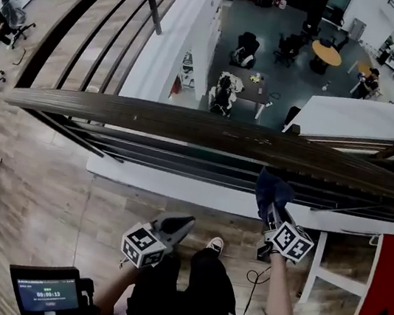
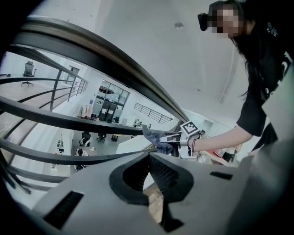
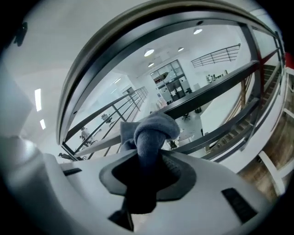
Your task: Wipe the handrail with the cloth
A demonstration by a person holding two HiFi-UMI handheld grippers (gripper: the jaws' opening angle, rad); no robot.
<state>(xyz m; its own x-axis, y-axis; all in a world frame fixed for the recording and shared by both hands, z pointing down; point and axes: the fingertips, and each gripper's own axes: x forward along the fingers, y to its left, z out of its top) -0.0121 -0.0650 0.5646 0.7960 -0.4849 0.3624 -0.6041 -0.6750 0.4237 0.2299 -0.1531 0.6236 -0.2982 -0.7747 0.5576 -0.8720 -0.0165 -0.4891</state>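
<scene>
The dark wooden handrail [image 1: 209, 131] runs across the head view from left to right, and it arches overhead in both gripper views [image 2: 105, 55] [image 3: 138, 32]. My right gripper [image 1: 272, 209] [image 3: 148, 153] is shut on a bunched blue-grey cloth [image 1: 270, 188] [image 3: 154, 131]. The cloth is held up just under the rail's near edge, and the right gripper view shows a gap between them. The left gripper view also catches the cloth [image 2: 156, 137]. My left gripper [image 1: 184, 223] [image 2: 149, 156] hangs lower and to the left, over the floor, with its jaws together on nothing.
Black horizontal bars [image 1: 182, 156] fill the railing below the handrail. Beyond them is a drop to a lower floor with desks and chairs. A red panel [image 1: 392, 290] and a white frame [image 1: 334, 277] stand at the right. A screen device [image 1: 47, 291] sits at the lower left.
</scene>
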